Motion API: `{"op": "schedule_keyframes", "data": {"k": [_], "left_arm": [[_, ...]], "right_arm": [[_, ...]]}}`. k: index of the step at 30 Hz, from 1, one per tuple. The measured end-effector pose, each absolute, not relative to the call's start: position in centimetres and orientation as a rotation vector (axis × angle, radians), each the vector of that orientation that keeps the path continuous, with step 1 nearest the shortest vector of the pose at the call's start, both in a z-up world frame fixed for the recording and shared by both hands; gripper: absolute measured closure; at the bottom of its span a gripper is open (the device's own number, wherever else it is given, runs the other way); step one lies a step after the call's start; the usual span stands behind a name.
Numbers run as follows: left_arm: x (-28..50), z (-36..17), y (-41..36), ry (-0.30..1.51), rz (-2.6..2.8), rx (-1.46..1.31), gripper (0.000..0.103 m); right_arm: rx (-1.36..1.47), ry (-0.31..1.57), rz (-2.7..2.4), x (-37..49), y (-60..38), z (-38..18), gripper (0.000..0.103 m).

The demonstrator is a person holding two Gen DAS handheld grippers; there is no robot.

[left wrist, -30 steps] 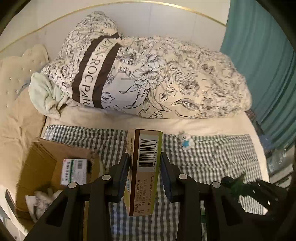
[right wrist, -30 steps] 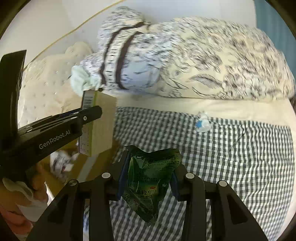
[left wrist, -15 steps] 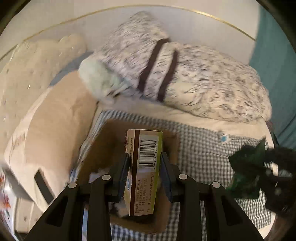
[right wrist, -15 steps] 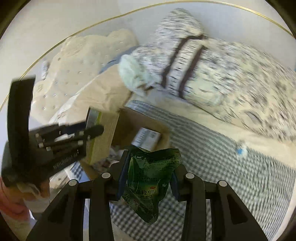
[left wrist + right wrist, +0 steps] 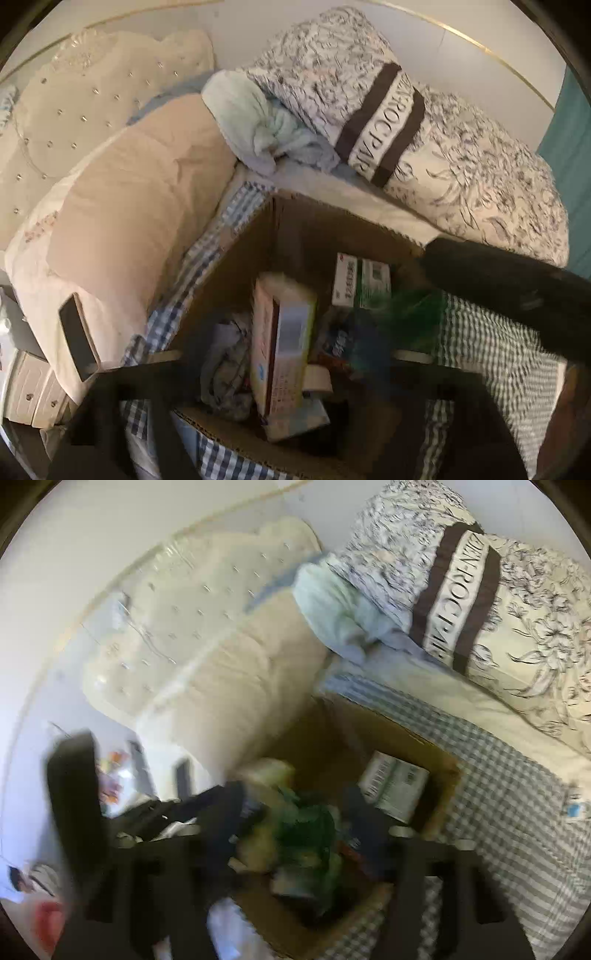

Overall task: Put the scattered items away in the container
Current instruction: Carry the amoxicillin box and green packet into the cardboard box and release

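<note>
An open cardboard box [image 5: 295, 236] [image 5: 388, 734] sits on the checked blanket and holds several items, among them a white-and-green medicine box [image 5: 360, 284] [image 5: 393, 786]. My left gripper [image 5: 286, 356] hangs over it with its jaws opening wide. The tall barcode carton [image 5: 284, 350] stands loose between them inside the box, touching neither pad. My right gripper [image 5: 291, 823], whose dark body [image 5: 517, 280] reaches in from the right, is also opening its jaws. The blurred green packet [image 5: 306, 830] [image 5: 406, 317] lies between and below them over the box.
Beige pillows [image 5: 129, 221] press against the box's left side, and a floral duvet [image 5: 461, 155] lies behind it. A dark phone [image 5: 75, 332] rests at the left bed edge. A small white-and-blue item [image 5: 574, 808] lies on the checked blanket [image 5: 498, 350].
Both grippers swung left from the blanket to above the cardboard box. Their jaws spread apart, and the carton and green packet came free and sank into the box.
</note>
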State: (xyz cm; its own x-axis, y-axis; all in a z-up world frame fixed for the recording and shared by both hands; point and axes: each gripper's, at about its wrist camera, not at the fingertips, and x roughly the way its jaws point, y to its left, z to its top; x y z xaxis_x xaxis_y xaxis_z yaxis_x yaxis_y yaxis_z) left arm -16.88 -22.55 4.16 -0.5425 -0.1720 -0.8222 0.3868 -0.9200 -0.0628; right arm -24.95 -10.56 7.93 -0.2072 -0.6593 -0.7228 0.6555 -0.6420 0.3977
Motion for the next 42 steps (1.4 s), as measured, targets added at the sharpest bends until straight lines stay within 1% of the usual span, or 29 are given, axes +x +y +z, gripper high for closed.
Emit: {"op": "schedule_keyframes", "data": {"k": [1, 2, 8, 15, 18, 21, 23, 28, 30, 34, 42], "left_arm": [[-16.7, 4.6, -22.3, 0.330, -2.489, 1.231, 0.003], [-16.7, 4.9, -22.1, 0.332, -2.500, 1.218, 0.002], [-18.8, 5.9, -19.5, 0.244, -2.504, 1.313, 0.002], [-21.0, 9.5, -13.0, 0.043, -2.521, 1.345, 0.002], [-21.8, 11.4, -9.7, 0.008, -2.578, 1.342, 0.000], [-22.2, 13.1, -6.0, -0.025, -2.652, 1.330, 0.000], [-22.4, 14.1, -3.6, -0.064, -2.697, 1.314, 0.000], [-22.5, 16.1, 1.6, -0.197, -2.730, 1.195, 0.000], [-22.5, 16.6, 2.9, -0.205, -2.772, 1.200, 0.000], [-22.5, 17.0, 4.3, -0.218, -2.818, 1.216, 0.000], [-22.8, 15.6, 5.5, -0.189, -2.835, 1.283, 0.000]], "right_arm": [[1.130, -0.022, -1.973, -24.9, -10.1, 8.5, 0.027], [1.109, -0.024, -1.986, -24.9, -9.8, 8.8, 0.027], [1.050, -0.043, -2.069, -25.5, -6.2, 11.2, 0.027], [1.036, -0.028, -2.206, -25.1, 0.8, 13.9, 0.027], [1.026, -0.020, -2.293, -24.1, 5.0, 15.4, 0.027], [1.020, 0.004, -2.394, -23.1, 9.1, 17.0, 0.019], [1.021, 0.021, -2.480, -22.1, 12.0, 17.7, 0.010], [1.086, -0.025, -2.604, -20.8, 18.0, 18.3, 0.003], [1.111, -0.043, -2.648, -20.2, 20.1, 18.2, 0.000], [1.141, -0.047, -2.696, -19.2, 22.6, 18.3, 0.000], [1.180, -0.036, -2.721, -19.0, 23.7, 17.1, 0.000]]}}
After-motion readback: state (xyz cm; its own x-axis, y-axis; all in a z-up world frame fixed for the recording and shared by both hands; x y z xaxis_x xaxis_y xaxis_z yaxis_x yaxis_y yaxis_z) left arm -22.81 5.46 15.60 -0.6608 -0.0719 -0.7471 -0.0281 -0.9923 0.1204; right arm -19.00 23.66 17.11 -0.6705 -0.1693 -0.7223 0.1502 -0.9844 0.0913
